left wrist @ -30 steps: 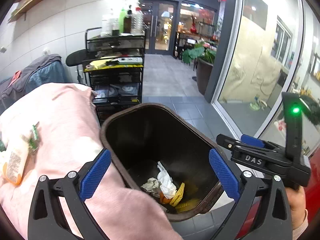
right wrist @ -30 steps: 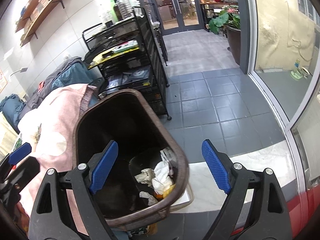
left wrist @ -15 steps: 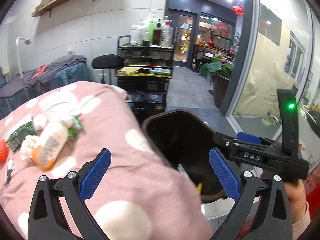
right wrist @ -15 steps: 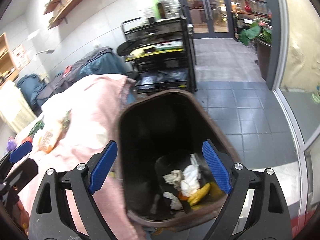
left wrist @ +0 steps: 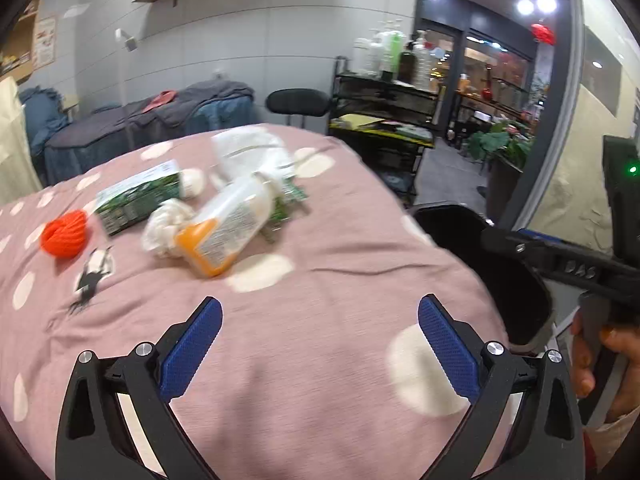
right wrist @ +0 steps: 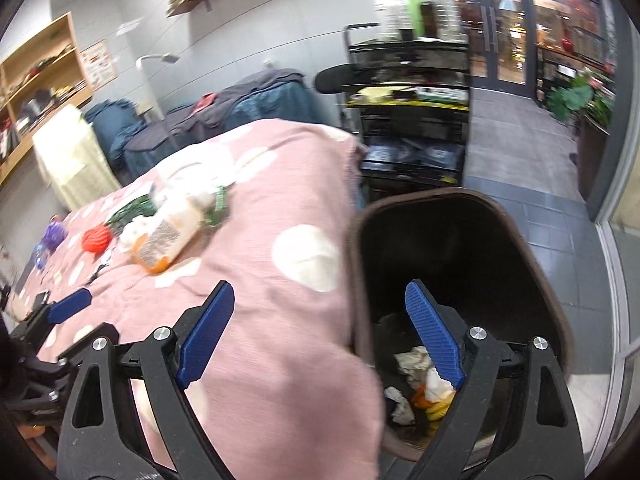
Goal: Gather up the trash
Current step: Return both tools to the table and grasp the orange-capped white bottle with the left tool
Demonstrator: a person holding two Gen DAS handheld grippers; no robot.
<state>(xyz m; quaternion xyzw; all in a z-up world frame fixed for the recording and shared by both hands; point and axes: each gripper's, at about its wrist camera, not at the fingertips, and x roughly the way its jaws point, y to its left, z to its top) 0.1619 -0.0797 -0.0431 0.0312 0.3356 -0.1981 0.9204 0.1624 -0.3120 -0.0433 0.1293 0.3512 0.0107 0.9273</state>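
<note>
Both tongs are spread wide and carry nothing, which suits a moment between picks: the left tongs (left wrist: 320,328) hover over the pink polka-dot cover (left wrist: 320,360), aimed toward the heap of rubbish farther up it, while the right tongs (right wrist: 320,320) hang across the edge where that cover meets the brown bin (right wrist: 532,248). The bin stands on the tiled floor hard against the side of the covered surface, seemingly so that anything lifted needs only a short swing over the rim; crumpled tissue and yellow-orange scraps (right wrist: 420,384) already lie at its bottom. The trash left to collect is gathered in one cluster well ahead of the left tongs: a plastic bottle with an orange end (left wrist: 224,228) lying on its side, a crumpled white tissue (left wrist: 164,228) touching it, a green printed carton (left wrist: 136,200) just behind, a white plastic bag (left wrist: 248,152) beyond the bottle, and an orange ribbed ball (left wrist: 64,234) set a little apart to the left. The pile is blurred in both views, so finer detail cannot be read. The bottle lies nearest and most exposed, so it looks the likeliest next target, and the wide spread of the left tongs would fit across its body.
</note>
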